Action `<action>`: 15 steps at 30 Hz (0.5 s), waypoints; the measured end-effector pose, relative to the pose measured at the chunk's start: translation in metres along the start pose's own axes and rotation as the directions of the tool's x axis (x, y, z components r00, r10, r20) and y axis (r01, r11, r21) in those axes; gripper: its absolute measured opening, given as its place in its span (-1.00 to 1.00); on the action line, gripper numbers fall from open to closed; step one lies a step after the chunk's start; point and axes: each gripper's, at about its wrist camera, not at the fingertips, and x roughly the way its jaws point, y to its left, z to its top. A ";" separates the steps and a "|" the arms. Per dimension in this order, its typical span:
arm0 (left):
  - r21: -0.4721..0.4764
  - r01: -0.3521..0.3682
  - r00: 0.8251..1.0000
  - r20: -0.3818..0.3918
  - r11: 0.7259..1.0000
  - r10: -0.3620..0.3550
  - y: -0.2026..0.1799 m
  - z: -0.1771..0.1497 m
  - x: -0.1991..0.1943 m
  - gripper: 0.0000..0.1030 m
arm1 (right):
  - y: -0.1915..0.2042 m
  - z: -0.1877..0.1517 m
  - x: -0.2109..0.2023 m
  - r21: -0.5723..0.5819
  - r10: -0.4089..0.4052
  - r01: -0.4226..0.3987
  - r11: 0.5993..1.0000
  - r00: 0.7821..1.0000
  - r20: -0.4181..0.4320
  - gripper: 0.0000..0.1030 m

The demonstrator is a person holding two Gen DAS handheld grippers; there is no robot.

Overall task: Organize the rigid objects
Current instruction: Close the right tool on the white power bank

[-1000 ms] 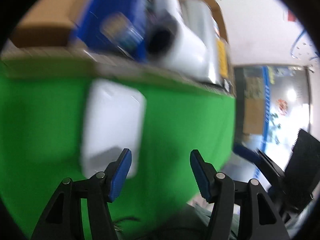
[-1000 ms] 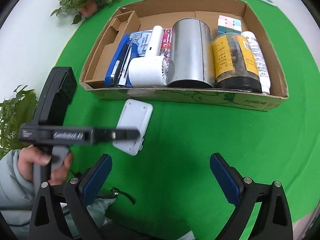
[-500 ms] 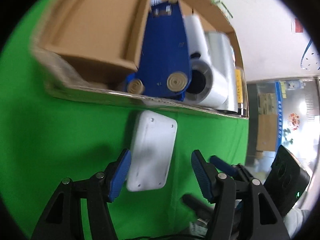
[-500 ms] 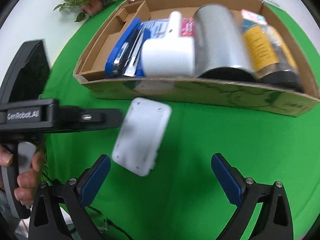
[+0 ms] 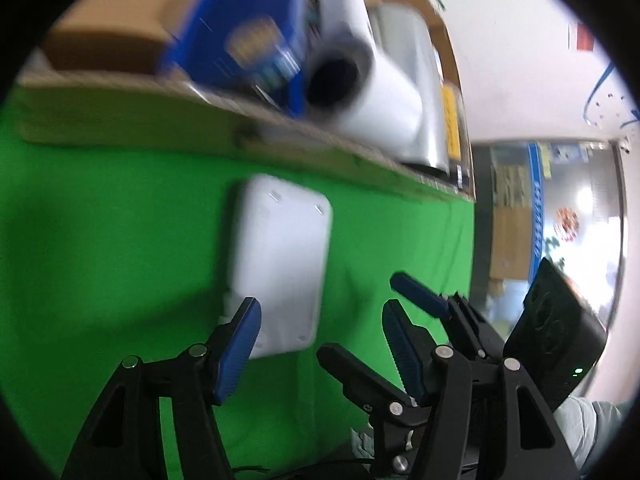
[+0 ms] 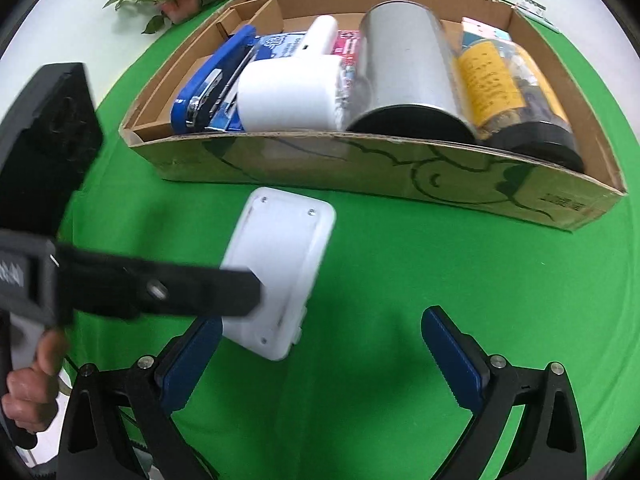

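Right wrist view shows us both the left gripper [image 6: 224, 300] and right gripper [image 6: 320, 356] spread apart around the white flat case [image 6: 280, 268], lying on the green cloth [image 6: 440, 264] beside the cardboard box [image 6: 360, 168], ready for gripping.

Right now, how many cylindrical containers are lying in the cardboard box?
2. A silver metal can lies mid-box, and a yellow-labelled jar with a black lid lies against it toward the box's right end. Smaller ones behind them could be hidden.
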 end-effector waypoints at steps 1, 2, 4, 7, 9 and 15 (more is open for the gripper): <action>-0.005 -0.017 1.000 0.020 1.000 0.017 0.001 0.000 -0.006 0.19 | 0.003 0.001 0.002 -0.002 0.011 -0.011 1.000 1.000 0.003 0.95; -0.013 -0.034 0.998 0.043 0.999 0.035 0.004 0.002 -0.013 0.19 | 0.006 0.002 0.004 -0.001 0.024 -0.024 1.000 1.000 0.006 0.95; -0.022 -0.056 0.996 0.068 0.998 0.058 0.007 0.002 -0.022 0.19 | 0.008 0.003 0.011 0.016 0.035 -0.035 0.999 0.999 0.007 0.95; -0.034 -0.105 0.991 0.074 0.994 0.107 0.012 0.004 -0.026 0.19 | 0.017 0.001 0.020 0.031 0.001 -0.001 1.000 1.000 0.009 0.81; -0.035 -0.125 0.990 0.065 0.992 0.127 0.016 0.002 -0.027 0.19 | 0.019 -0.001 0.023 0.032 -0.005 0.005 0.999 1.000 0.015 0.40; -0.049 -0.089 0.996 0.026 0.995 0.090 0.023 -0.002 -0.021 0.19 | 0.022 -0.023 0.014 -0.039 0.033 -0.033 0.999 0.999 0.001 0.16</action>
